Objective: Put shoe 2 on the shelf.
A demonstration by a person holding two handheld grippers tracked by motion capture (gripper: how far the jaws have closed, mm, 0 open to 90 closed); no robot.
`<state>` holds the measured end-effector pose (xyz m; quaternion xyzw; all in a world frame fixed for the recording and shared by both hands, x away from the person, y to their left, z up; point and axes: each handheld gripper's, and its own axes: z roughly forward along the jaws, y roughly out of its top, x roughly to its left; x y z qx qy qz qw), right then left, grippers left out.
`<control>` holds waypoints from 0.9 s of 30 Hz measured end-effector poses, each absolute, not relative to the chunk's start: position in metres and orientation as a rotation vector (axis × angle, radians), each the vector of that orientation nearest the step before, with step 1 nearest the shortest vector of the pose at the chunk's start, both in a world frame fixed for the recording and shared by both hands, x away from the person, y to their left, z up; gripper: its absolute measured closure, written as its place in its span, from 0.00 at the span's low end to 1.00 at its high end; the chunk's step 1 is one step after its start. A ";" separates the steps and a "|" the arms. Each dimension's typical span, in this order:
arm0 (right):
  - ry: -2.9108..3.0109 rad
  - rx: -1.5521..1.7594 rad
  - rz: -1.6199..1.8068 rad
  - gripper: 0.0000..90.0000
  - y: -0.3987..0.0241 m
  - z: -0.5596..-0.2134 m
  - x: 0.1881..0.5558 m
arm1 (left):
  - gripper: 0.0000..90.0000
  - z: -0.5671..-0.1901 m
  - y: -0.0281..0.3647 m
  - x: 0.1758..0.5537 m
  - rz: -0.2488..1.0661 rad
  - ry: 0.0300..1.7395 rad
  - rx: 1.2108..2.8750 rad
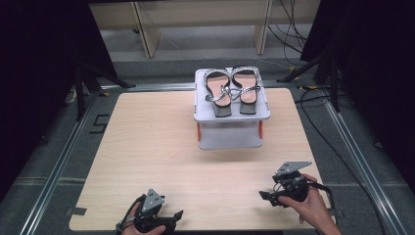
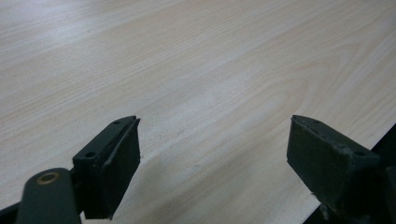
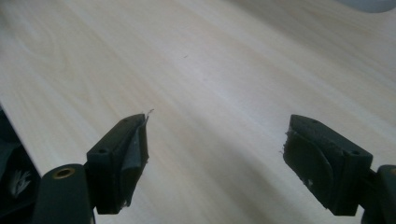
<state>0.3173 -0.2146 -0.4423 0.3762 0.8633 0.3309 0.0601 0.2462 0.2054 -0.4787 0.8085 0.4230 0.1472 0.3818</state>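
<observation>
Left gripper [image 1: 177, 214] low at near table [image 1: 147, 147] edge, jaws spread, nothing between. Right gripper [image 1: 264, 196] near right front corner, jaws spread wide, nothing between, bare wood beneath. Sandals [image 1: 231, 90] side by side on top shelf of white rack [image 1: 230, 139] at far side, well apart from both grippers.
</observation>
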 end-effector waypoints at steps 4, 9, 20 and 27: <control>2.596 1.059 0.978 0.25 -0.215 -0.445 0.312 | 0.19 -0.479 0.206 0.248 0.410 1.044 2.081; 2.576 1.081 1.015 0.25 -0.217 -0.449 0.304 | 0.19 -0.477 0.208 0.249 0.416 1.014 2.105; 2.561 1.175 1.047 0.25 -0.238 -0.456 0.295 | 0.19 -0.479 0.205 0.247 0.399 1.038 2.088; 2.577 1.175 1.051 0.24 -0.237 -0.457 0.295 | 0.19 -0.478 0.205 0.247 0.399 1.039 2.090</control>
